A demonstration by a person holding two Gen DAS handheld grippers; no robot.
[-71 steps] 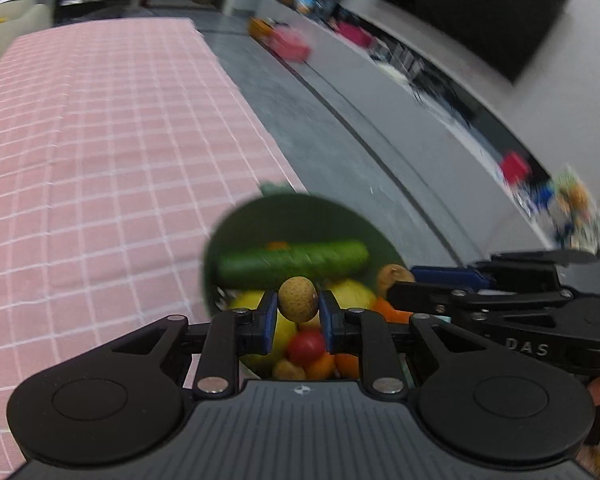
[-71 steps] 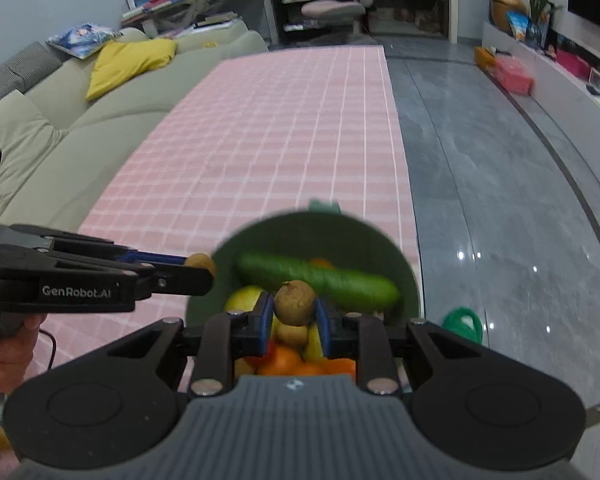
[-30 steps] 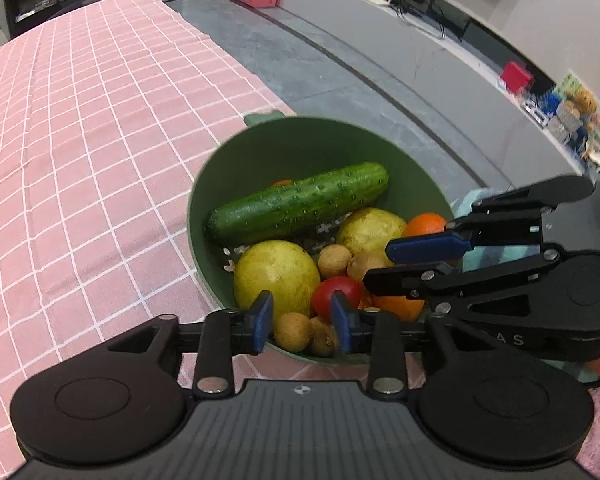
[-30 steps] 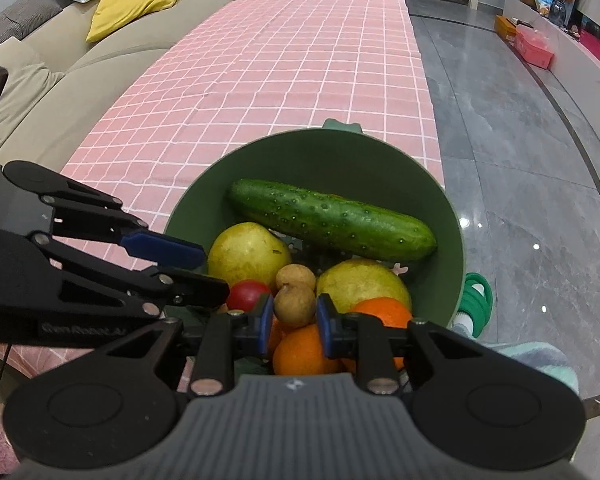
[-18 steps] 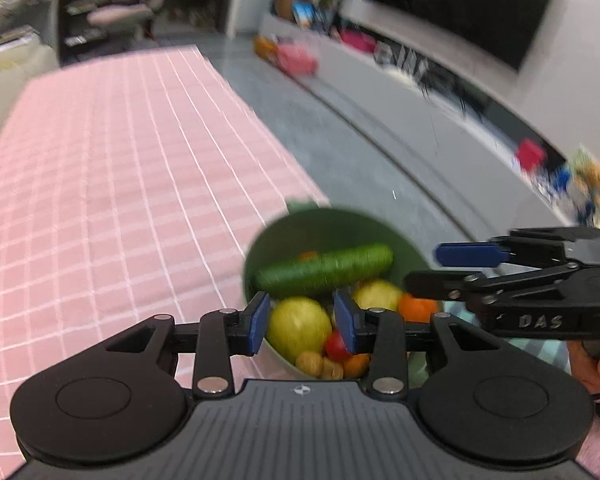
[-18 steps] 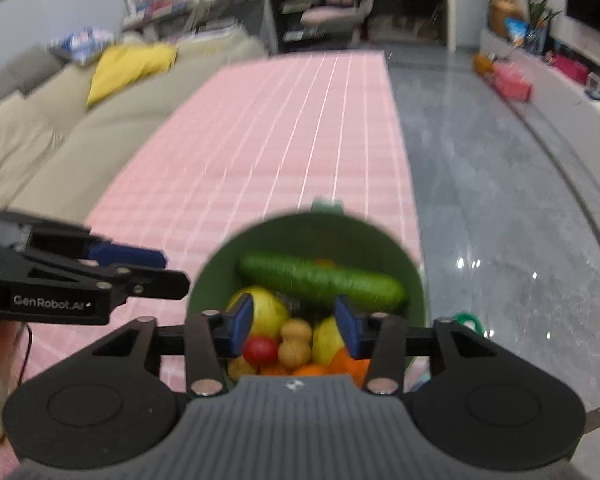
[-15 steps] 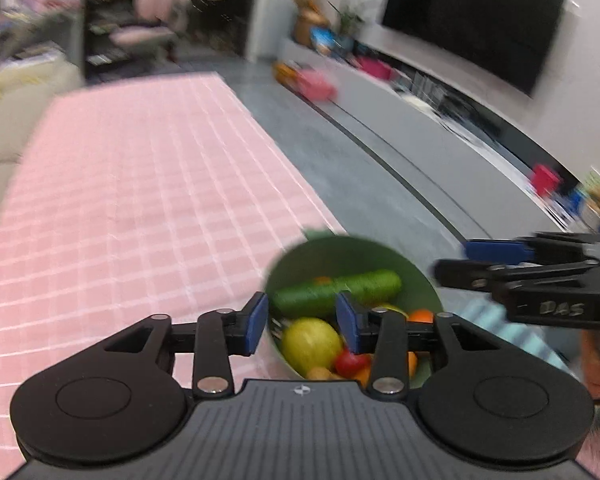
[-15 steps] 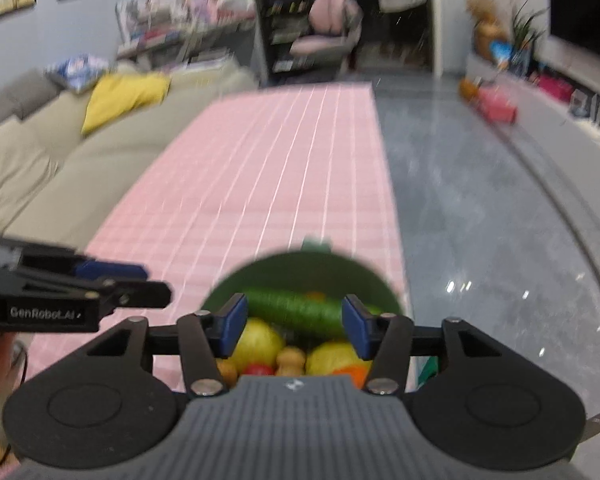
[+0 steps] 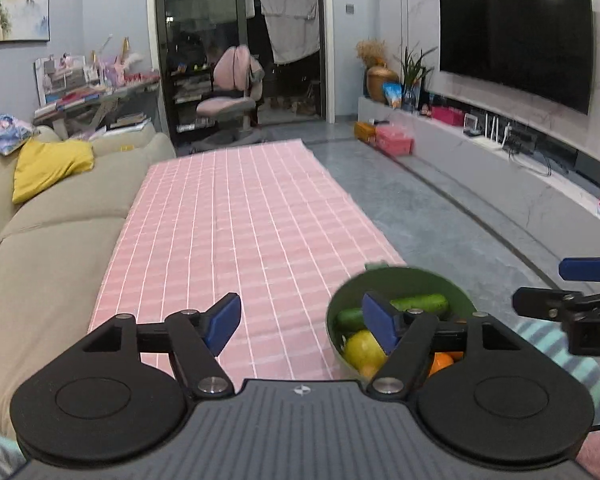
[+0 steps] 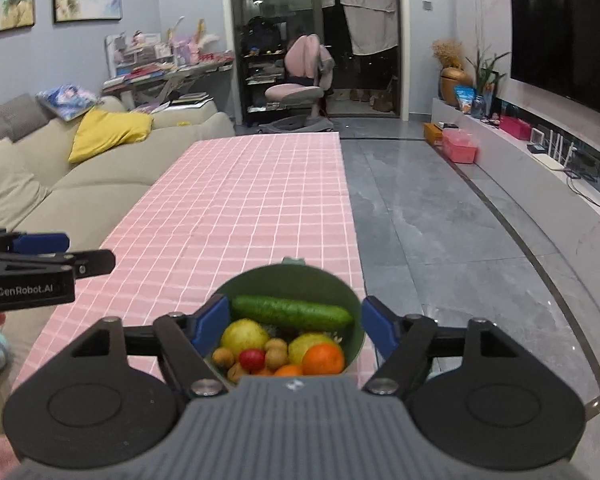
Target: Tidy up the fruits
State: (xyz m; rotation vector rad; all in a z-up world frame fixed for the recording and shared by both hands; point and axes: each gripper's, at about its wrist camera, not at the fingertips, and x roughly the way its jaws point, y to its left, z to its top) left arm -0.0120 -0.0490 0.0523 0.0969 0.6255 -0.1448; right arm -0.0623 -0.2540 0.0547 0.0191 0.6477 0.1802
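Note:
A green bowl (image 10: 260, 280) stands at the near right corner of the pink checked table (image 10: 240, 208). It holds a cucumber (image 10: 292, 313), two yellow-green fruits (image 10: 244, 334), an orange (image 10: 324, 359), a red tomato (image 10: 252, 358) and several small brown fruits. My right gripper (image 10: 290, 326) hangs above and behind the bowl, its jaws opening with nothing between them. My left gripper (image 9: 300, 322) is raised over the cloth left of the bowl (image 9: 420, 276), its jaws opening wide and empty. Each gripper shows at the edge of the other's view.
A beige sofa (image 10: 60, 184) with a yellow cushion (image 10: 108, 130) runs along the table's left side. Grey floor (image 10: 440, 240) lies to the right, with a TV (image 10: 568, 44) and low shelf beyond. A pink chair (image 10: 300, 76) stands at the far end.
Both grippers let their small brown fruits go into the bowl, then rose and drew back while their jaws spread. The bowl now sits lower and smaller in both views.

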